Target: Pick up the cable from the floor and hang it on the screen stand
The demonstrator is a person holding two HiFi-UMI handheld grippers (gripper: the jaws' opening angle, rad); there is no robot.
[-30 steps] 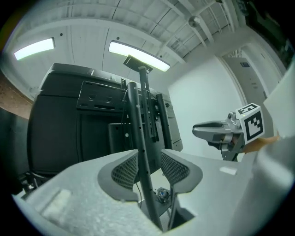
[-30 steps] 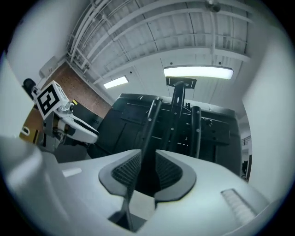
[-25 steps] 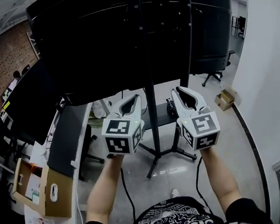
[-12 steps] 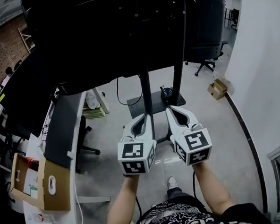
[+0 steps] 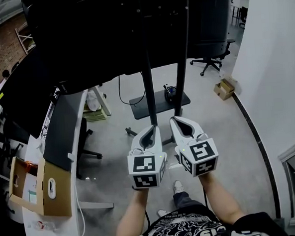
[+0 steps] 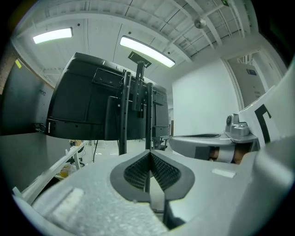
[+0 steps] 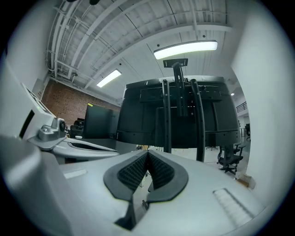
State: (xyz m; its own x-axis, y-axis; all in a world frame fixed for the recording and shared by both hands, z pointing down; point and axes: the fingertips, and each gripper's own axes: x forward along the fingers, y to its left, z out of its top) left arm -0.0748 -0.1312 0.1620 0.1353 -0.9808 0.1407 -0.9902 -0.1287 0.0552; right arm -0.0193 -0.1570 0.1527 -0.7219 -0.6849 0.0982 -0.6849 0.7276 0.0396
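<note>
The black screen stand [image 5: 148, 87] stands upright, a small dark cable bundle [image 5: 170, 92] lying on its base plate.

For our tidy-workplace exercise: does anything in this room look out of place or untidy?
A black cable droops loosely from behind the screen to the base of the screen stand. An open cardboard box sits on the floor by the wall.
</note>
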